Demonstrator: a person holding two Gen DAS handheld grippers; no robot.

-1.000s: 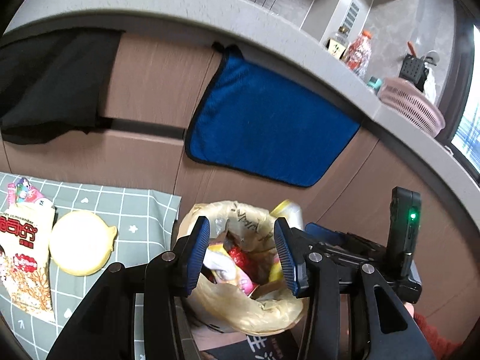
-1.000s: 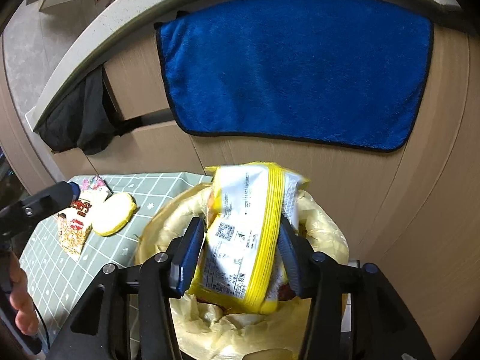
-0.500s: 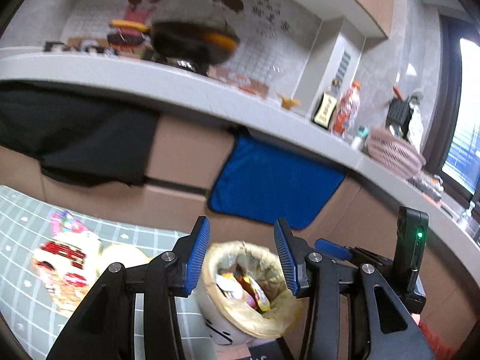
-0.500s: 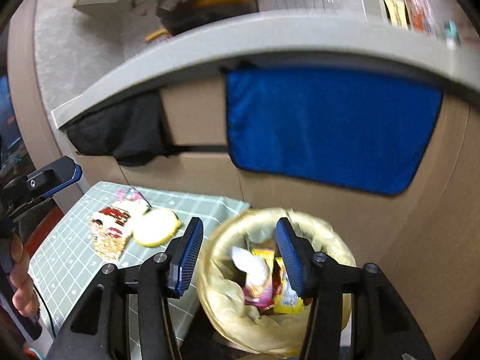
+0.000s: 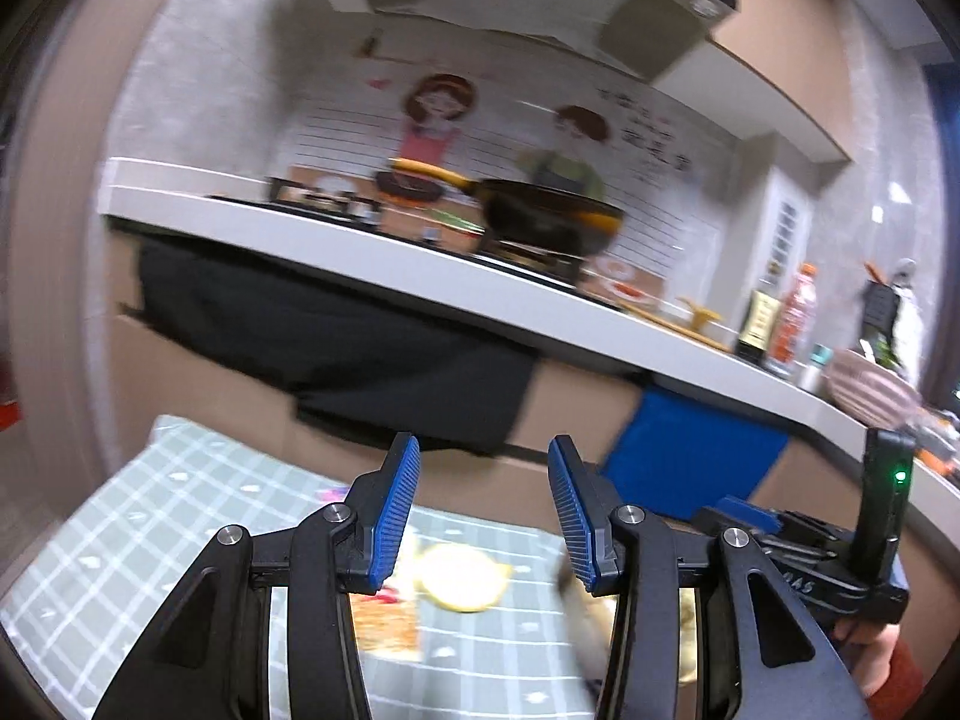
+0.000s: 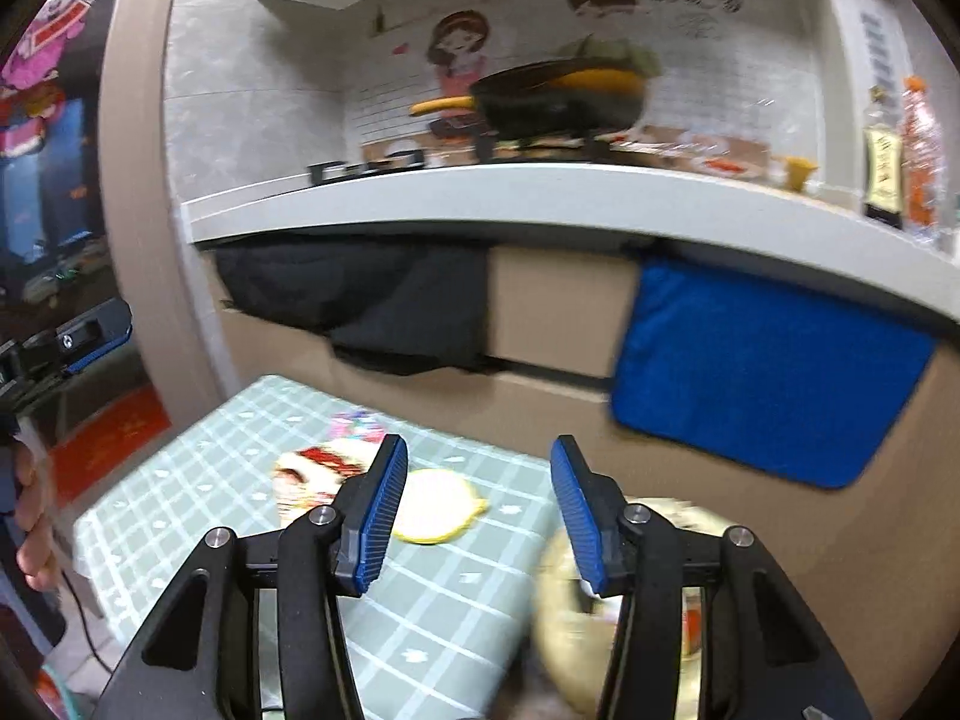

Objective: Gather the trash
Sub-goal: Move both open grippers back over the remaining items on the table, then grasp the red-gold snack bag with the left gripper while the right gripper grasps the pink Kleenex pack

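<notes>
My left gripper (image 5: 483,501) is open and empty, held above the green checked tablecloth (image 5: 150,510). My right gripper (image 6: 477,498) is open and empty too. A round yellow lid (image 6: 435,507) lies on the cloth, also seen in the left wrist view (image 5: 462,585). A red-and-white snack wrapper (image 6: 309,474) lies beside it, with a small pink wrapper (image 6: 357,423) behind. The trash bin with its yellow bag (image 6: 558,600) stands at the table's right edge, partly hidden behind my right finger. In the left wrist view the snack wrapper (image 5: 384,624) is blurred.
A kitchen counter (image 6: 540,198) runs behind, with a black wok (image 6: 558,99), bottles (image 6: 882,168) and a pink basket (image 5: 870,384). A blue towel (image 6: 768,378) and a black cloth (image 6: 372,300) hang from it. The other gripper shows at the right of the left wrist view (image 5: 840,570).
My right gripper let the yellow-and-white packet drop into the bin and opened. Both grippers rose and pulled back, so the views tilted up from the bin to the counter.
</notes>
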